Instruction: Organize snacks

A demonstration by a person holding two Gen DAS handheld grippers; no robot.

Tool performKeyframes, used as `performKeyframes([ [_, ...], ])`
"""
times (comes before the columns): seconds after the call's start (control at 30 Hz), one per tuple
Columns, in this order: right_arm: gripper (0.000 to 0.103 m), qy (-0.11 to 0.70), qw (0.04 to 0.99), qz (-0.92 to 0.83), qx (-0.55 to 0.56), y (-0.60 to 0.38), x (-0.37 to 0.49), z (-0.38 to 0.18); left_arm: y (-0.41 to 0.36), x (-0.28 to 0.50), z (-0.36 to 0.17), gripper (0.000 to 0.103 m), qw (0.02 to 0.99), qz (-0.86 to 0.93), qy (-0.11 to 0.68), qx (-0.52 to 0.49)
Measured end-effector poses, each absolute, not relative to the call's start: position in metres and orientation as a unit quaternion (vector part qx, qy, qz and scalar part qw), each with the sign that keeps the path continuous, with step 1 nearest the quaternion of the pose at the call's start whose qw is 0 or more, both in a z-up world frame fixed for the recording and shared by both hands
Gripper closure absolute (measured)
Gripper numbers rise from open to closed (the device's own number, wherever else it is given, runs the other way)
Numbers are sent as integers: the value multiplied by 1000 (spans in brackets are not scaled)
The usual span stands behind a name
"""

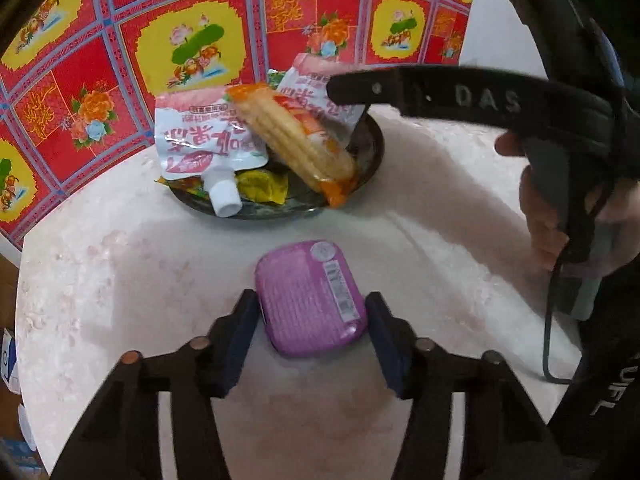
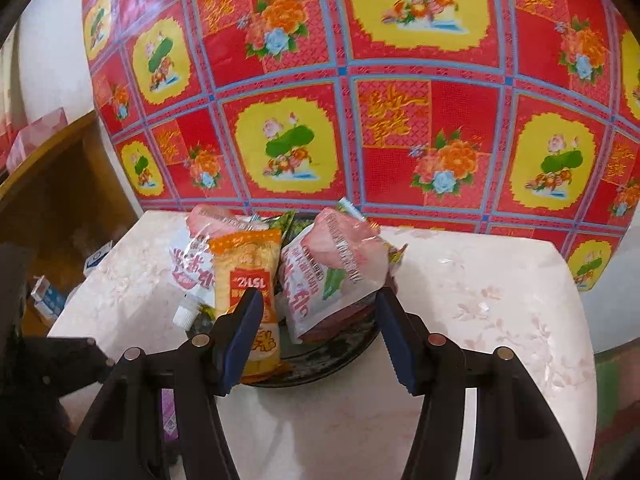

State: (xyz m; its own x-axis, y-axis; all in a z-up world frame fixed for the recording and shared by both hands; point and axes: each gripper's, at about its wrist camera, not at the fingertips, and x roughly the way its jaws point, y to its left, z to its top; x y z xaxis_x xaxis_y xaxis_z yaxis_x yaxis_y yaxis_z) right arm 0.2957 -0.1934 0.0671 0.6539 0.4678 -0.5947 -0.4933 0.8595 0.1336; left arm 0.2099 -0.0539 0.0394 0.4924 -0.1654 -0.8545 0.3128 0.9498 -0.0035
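Observation:
A purple snack box (image 1: 310, 298) lies flat on the pale marble table (image 1: 100, 280). My left gripper (image 1: 310, 328) is open, its fingers on either side of the box's near end. A dark plate (image 1: 280, 208) behind holds two pink-and-white spouted pouches (image 1: 200, 136), an orange cracker pack (image 1: 296, 140) and yellow sachets (image 1: 260, 186). My right gripper (image 2: 318, 336) is open and empty just in front of the plate (image 2: 332, 356), facing the cracker pack (image 2: 246, 276) and a pouch (image 2: 332, 276). It also shows in the left wrist view (image 1: 420, 88).
A red, yellow and blue floral sheet (image 2: 360, 100) stands behind the table. A wooden shelf (image 2: 52, 168) with boxes is at the left. The table's left edge (image 1: 20, 300) drops off to boxes on the floor. A cable (image 1: 548, 340) hangs from the right gripper.

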Motion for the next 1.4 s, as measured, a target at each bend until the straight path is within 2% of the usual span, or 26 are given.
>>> performKeyframes([
  [0.17,43,314,913,261,7,-204,296,74,-48,207,71,49,896,-112,423,71],
  [0.3,43,312,914,260,15,-208,296,77,-46,229,79,49,907,-73,404,96],
  [0.5,43,319,912,256,23,-211,298,75,-49,258,65,49,908,-69,401,101],
  [0.83,43,335,910,244,24,-210,302,68,-57,264,44,48,916,-76,379,107],
  [0.93,43,334,911,242,22,-210,301,68,-50,261,49,47,922,-91,367,84],
  [1.03,43,331,912,242,22,-210,302,69,-42,255,63,38,933,-101,340,55],
  [1.27,43,331,913,238,20,-210,303,69,-30,250,75,38,939,-87,332,34],
  [1.4,43,357,891,278,49,-209,308,65,-35,245,77,38,938,-72,334,55],
])
